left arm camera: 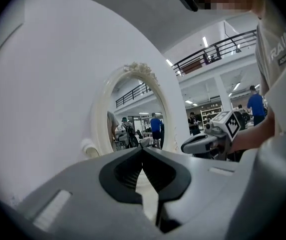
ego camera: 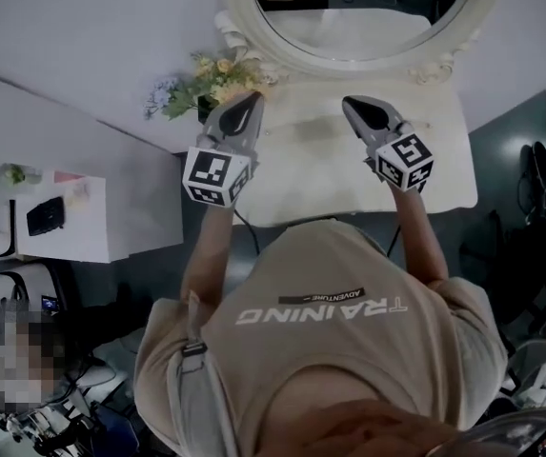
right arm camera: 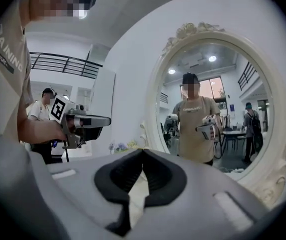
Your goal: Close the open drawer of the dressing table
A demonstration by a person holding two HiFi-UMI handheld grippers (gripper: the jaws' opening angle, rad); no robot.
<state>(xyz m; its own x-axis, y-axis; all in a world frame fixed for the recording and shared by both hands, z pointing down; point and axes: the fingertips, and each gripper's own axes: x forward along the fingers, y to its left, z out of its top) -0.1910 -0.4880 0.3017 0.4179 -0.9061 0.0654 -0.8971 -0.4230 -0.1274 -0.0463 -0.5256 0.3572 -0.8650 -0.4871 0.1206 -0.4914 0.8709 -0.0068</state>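
The white dressing table (ego camera: 444, 160) stands in front of me in the head view, with its oval mirror (ego camera: 368, 27) at the back. No drawer front shows in any view; my body hides the table's near edge. My left gripper (ego camera: 252, 98) hovers over the tabletop's left part, jaws closed tip to tip and holding nothing. My right gripper (ego camera: 349, 103) hovers over the middle-right, also shut and empty. In the left gripper view the left gripper (left arm camera: 143, 149) points at the mirror (left arm camera: 138, 114). In the right gripper view the right gripper (right arm camera: 143, 151) faces the mirror (right arm camera: 217, 119).
A small bunch of flowers (ego camera: 206, 79) stands at the table's back left corner, close to the left gripper. A low white cabinet (ego camera: 63, 227) with a black device is on the floor at left. Dark shoes (ego camera: 539, 179) lie at right. Other people stand far behind.
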